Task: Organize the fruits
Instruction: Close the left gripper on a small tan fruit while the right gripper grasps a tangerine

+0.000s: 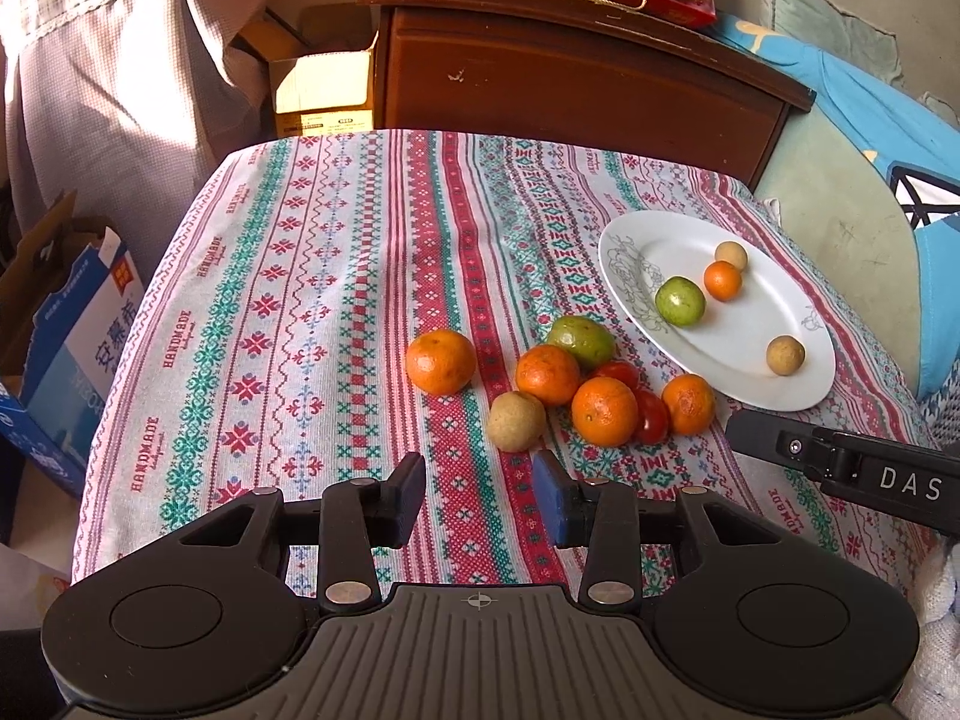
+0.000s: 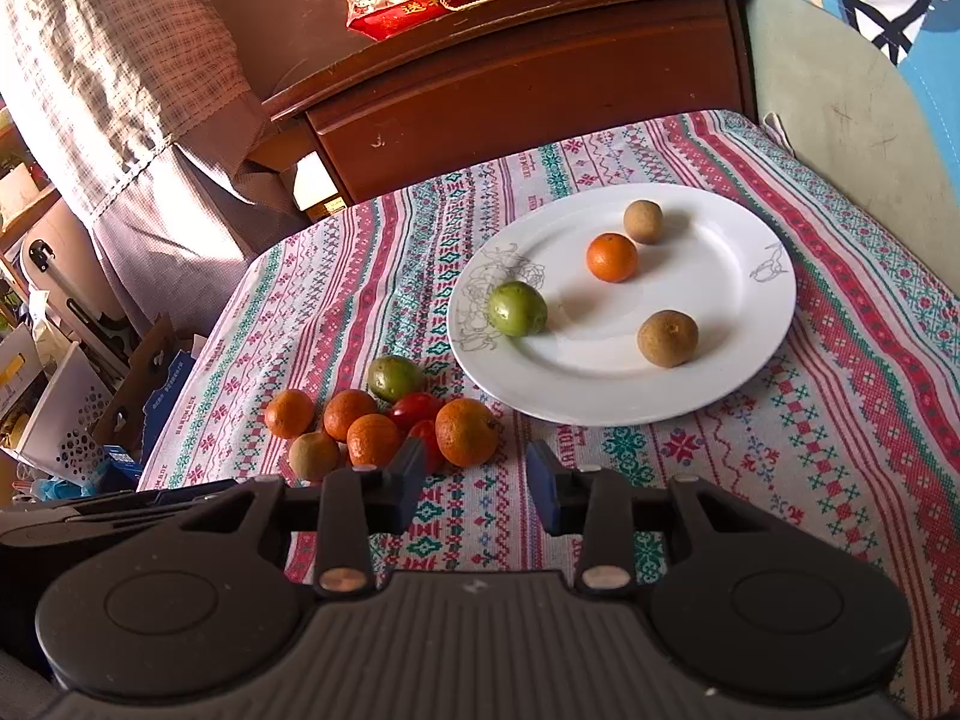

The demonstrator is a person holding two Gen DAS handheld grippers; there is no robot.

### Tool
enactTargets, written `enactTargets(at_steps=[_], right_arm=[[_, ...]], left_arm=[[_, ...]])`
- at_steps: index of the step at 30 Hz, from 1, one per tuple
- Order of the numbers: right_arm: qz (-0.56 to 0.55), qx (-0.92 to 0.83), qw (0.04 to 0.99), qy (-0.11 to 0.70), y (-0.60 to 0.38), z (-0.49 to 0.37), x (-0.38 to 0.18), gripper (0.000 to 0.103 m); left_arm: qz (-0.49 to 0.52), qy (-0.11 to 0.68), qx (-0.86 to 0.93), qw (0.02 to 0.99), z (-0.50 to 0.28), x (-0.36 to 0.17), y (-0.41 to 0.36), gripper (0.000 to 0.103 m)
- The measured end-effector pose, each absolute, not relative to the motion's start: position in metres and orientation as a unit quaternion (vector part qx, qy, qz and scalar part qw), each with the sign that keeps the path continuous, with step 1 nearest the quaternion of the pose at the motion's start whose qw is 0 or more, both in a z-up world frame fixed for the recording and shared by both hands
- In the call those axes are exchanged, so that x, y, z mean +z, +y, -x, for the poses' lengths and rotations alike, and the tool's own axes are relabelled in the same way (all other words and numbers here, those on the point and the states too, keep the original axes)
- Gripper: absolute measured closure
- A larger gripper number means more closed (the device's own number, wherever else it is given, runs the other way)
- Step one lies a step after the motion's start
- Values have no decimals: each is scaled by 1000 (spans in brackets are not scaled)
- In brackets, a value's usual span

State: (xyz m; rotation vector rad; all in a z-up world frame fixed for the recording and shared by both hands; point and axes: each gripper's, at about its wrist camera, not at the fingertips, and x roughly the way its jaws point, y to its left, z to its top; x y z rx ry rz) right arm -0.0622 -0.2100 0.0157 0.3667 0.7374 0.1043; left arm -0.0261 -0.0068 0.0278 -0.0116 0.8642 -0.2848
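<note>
Both tongs hang spread and empty over the tabletop [image 1: 336,276]. The left tongs [image 1: 480,492] are just short of a brown fruit [image 1: 516,421] in the loose pile; the right tongs [image 2: 477,483] are near an orange [image 2: 467,432], beside the white plate [image 2: 750,360] holding four fruits.

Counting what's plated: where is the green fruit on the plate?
The green fruit sits at the white plate's left edge in the right wrist view, apart from the small orange.
</note>
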Motion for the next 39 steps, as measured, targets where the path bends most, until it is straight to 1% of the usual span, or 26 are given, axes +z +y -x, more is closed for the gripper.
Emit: enactTargets(at_steps=[3, 7, 21, 26, 30, 32, 39], right_arm=[[-179, 52, 915, 359, -207, 56, 13, 68], [-182, 48, 913, 361, -206, 50, 10, 68], [-187, 43, 908, 373, -203, 38, -1, 74], [-185, 41, 907, 376, -201, 35, -4, 77], [-187, 40, 908, 373, -202, 34, -5, 77], [-188, 40, 908, 373, -202, 34, -5, 77], [-186, 41, 909, 372, -203, 34, -4, 77]], left_arm=[[7, 416, -142, 898, 25, 26, -9, 65], [5, 412, -145, 900, 22, 25, -13, 68], [2, 395, -161, 904, 13, 16, -24, 68], [-6, 392, -162, 906, 11, 10, -28, 71], [-17, 386, -165, 907, 12, 9, -32, 74], [-21, 384, -164, 908, 12, 8, -32, 77], [-21, 383, -163, 909, 11, 8, -32, 79]])
